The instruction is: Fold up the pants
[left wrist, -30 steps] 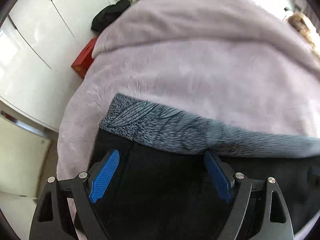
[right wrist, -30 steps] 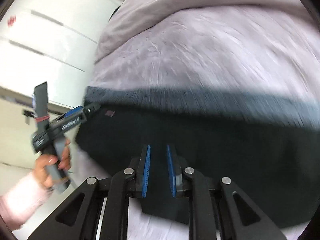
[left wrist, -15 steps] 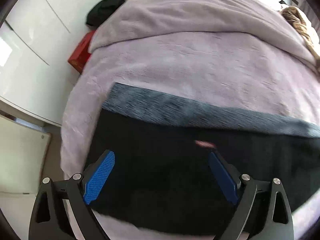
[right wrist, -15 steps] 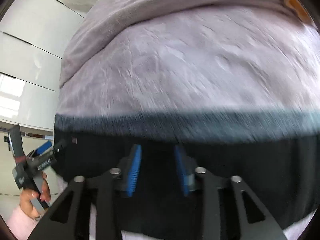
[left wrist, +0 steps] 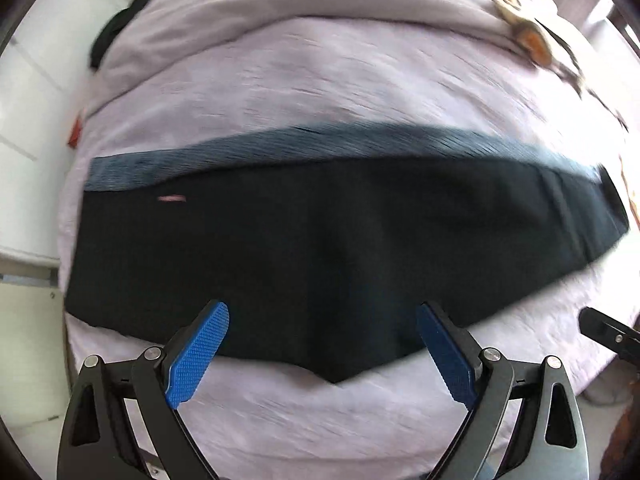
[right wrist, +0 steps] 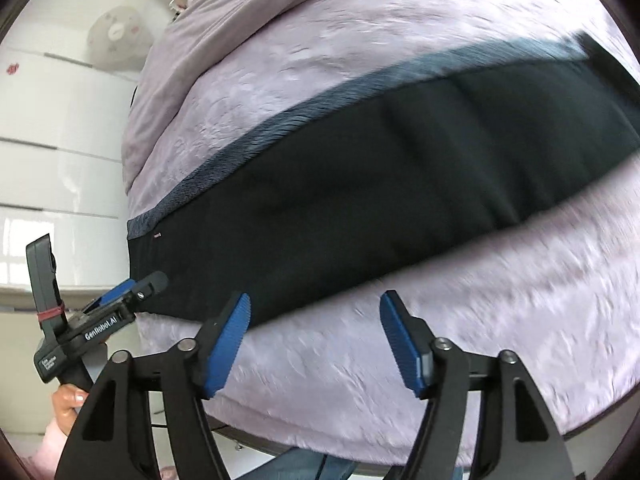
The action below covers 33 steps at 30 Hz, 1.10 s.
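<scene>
Pants (left wrist: pixel 320 248): dark, flat lengthwise across bed (left wrist: pixel 320 80); left gripper (left wrist: pixel 322 336) jaws wide apart, right gripper (right wrist: pixel 316 332) jaws opening, both empty; risk: slack fleece-lined edge bunches or slips if gripped unevenly.

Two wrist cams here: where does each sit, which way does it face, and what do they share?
Left wrist: on the left gripper, looking down at the black pants on the lilac blanket; its open blue pads frame the view.
Right wrist: on the right gripper, jaws opening, nothing between; left gripper and hand at left.
Shared: pants, blanket.
</scene>
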### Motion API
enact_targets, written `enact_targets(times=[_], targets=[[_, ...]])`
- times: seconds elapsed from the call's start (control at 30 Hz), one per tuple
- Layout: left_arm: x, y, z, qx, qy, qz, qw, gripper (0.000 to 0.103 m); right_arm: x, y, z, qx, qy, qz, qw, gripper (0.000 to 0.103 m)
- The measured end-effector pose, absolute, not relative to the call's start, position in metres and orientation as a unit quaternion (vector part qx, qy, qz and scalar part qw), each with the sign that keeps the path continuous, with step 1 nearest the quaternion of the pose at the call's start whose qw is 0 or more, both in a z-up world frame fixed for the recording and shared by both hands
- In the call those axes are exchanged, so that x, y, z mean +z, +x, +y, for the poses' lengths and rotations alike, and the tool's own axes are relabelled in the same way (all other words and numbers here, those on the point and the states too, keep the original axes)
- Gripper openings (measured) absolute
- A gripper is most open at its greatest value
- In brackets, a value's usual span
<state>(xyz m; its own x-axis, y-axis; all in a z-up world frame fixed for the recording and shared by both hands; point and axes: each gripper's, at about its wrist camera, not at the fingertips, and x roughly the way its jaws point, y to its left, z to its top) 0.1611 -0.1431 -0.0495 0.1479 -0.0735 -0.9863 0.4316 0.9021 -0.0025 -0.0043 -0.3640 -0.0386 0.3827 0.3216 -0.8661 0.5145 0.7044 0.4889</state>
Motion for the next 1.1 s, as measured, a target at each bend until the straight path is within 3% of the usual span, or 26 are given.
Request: enact_targets(times=[0.17,1.1], targets=[[-0.052,0.125,-0.198,-0.198,0.182,0.638,0.722,0.096,-0.040,-0.038,-0.386,-0.077,0.389,0.548,0.736,0.079],[-0.064,0.059,-0.411,-0.202,0.268,0.642,0.689,0.096,-0.064,-0.114,-0.610,-0.157,0.453,0.493,0.726,0.079]])
